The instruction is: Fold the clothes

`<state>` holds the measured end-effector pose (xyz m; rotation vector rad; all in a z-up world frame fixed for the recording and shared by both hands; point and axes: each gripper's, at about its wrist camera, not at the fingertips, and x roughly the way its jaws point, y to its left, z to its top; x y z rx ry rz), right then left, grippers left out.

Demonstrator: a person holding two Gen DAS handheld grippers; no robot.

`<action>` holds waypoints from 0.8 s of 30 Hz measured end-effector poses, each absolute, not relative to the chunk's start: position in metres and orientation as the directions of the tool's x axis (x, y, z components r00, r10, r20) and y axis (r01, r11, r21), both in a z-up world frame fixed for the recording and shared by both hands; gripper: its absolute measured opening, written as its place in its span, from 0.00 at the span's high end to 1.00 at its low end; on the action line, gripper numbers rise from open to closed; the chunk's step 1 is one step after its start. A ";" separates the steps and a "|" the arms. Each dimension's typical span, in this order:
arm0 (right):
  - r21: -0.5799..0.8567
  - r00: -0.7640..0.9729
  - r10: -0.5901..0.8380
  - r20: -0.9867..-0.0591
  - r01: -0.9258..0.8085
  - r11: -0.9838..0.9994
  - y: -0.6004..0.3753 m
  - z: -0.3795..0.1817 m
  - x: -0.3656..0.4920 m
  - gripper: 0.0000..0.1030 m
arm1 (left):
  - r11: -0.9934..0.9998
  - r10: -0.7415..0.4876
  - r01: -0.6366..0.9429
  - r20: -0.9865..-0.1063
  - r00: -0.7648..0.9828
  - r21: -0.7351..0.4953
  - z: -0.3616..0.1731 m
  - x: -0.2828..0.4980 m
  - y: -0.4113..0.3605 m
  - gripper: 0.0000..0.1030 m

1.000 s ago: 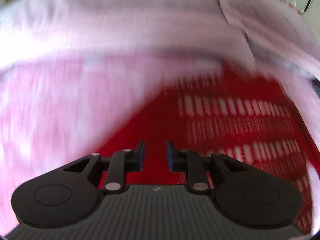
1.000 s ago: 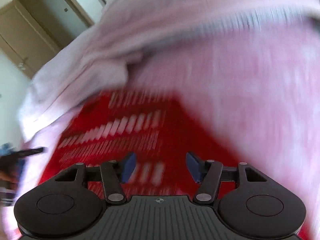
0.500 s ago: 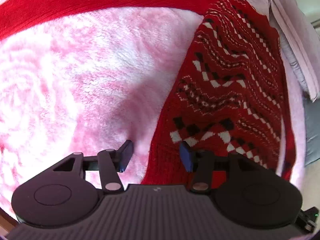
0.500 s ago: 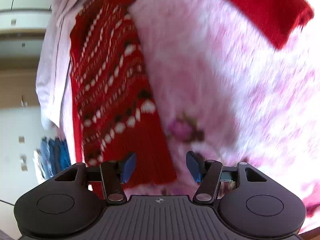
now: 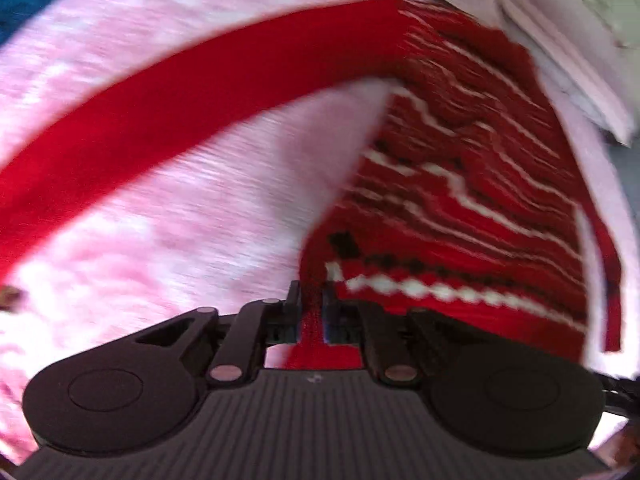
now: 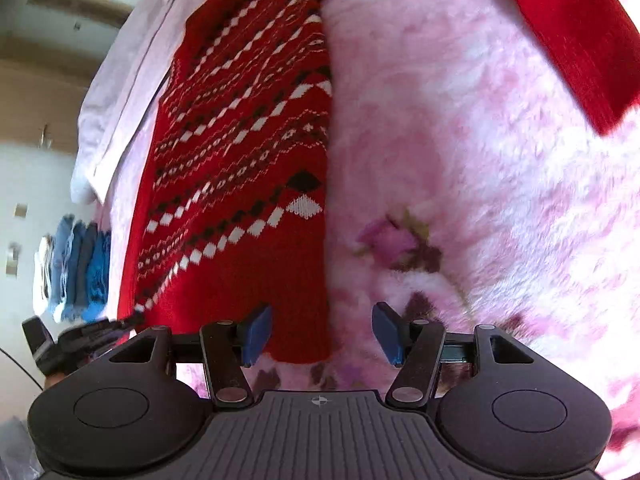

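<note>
Pinching the hem corner of the red patterned sweater (image 5: pixel 460 184) with my left gripper (image 5: pixel 311 307), jaws nearly shut on knit. My right gripper (image 6: pixel 320 334) gapes wide, empty, straddling the opposite hem corner. Sweater lies flat on the pink blanket (image 6: pixel 460 168), sleeve (image 5: pixel 168 100) flung out: body and sleeves show no fold.

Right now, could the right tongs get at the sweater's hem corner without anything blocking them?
Probably yes. The right tongs are open, and the red sweater has its hem corner lying flat on the pink blanket just ahead of them, with nothing on top.
</note>
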<state>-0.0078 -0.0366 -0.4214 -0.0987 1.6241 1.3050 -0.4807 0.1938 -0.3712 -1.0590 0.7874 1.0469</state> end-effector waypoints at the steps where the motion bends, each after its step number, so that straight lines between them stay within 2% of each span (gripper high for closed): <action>1: 0.696 -0.488 0.503 -0.713 -0.579 0.425 -0.039 -0.424 -0.008 0.43 | 0.118 0.284 -0.944 -0.900 0.330 -0.308 -0.374 -0.479 0.192 0.67; 2: 0.705 -0.485 0.517 -0.705 -0.558 0.437 -0.040 -0.426 -0.007 0.43 | 0.098 0.273 -0.942 -0.902 0.335 -0.320 -0.379 -0.481 0.191 0.64; 5: 0.731 -0.479 0.556 -0.680 -0.504 0.460 -0.045 -0.434 -0.008 0.43 | 0.066 0.272 -0.942 -0.903 0.334 -0.329 -0.389 -0.483 0.188 0.73; 6: 0.737 -0.484 0.561 -0.672 -0.510 0.443 -0.041 -0.435 -0.014 0.43 | 0.070 0.272 -0.945 -0.906 0.325 -0.318 -0.389 -0.483 0.187 0.79; 7: 0.744 -0.495 0.561 -0.664 -0.520 0.421 -0.037 -0.436 -0.022 0.49 | 0.075 0.265 -0.946 -0.908 0.325 -0.317 -0.389 -0.483 0.188 0.95; 8: 0.739 -0.501 0.552 -0.666 -0.541 0.401 -0.034 -0.432 -0.028 0.69 | 0.080 0.250 -0.941 -0.907 0.338 -0.329 -0.389 -0.484 0.189 0.95; 9: 0.720 -0.500 0.532 -0.684 -0.578 0.384 -0.032 -0.424 -0.031 0.98 | 0.085 0.244 -0.939 -0.906 0.345 -0.334 -0.387 -0.484 0.189 0.95; 13: 0.636 -0.482 0.449 -0.752 -0.711 0.302 -0.028 -0.389 -0.043 0.98 | 0.121 0.245 -0.885 -0.851 0.465 -0.449 -0.357 -0.490 0.180 0.96; 16: 0.563 -0.456 0.389 -0.800 -0.795 0.227 -0.024 -0.363 -0.051 0.98 | 0.130 0.198 -0.842 -0.818 0.539 -0.524 -0.348 -0.496 0.165 0.96; 17: 0.538 -0.445 0.369 -0.816 -0.819 0.200 -0.023 -0.354 -0.054 0.98 | 0.139 0.179 -0.844 -0.825 0.536 -0.518 -0.350 -0.494 0.160 0.95; 20: 0.457 -0.405 0.313 -0.859 -0.882 0.114 -0.019 -0.328 -0.063 0.98 | 0.140 0.175 -0.910 -0.895 0.410 -0.390 -0.367 -0.485 0.147 0.94; 21: 0.430 -0.389 0.296 -0.872 -0.899 0.084 -0.018 -0.319 -0.066 0.92 | 0.122 0.178 -0.928 -0.912 0.369 -0.351 -0.373 -0.485 0.147 0.94; 22: 0.401 -0.373 0.278 -0.885 -0.914 0.053 -0.017 -0.310 -0.069 0.67 | 0.106 0.174 -0.934 -0.919 0.355 -0.341 -0.376 -0.485 0.148 0.92; 23: 0.396 -0.367 0.276 -0.888 -0.916 0.055 -0.017 -0.309 -0.068 0.54 | 0.090 0.169 -0.940 -0.925 0.341 -0.330 -0.380 -0.486 0.150 0.90; 24: 0.422 -0.378 0.294 -0.878 -0.901 0.102 -0.020 -0.319 -0.064 0.49 | 0.083 0.167 -0.943 -0.928 0.332 -0.323 -0.381 -0.486 0.152 0.89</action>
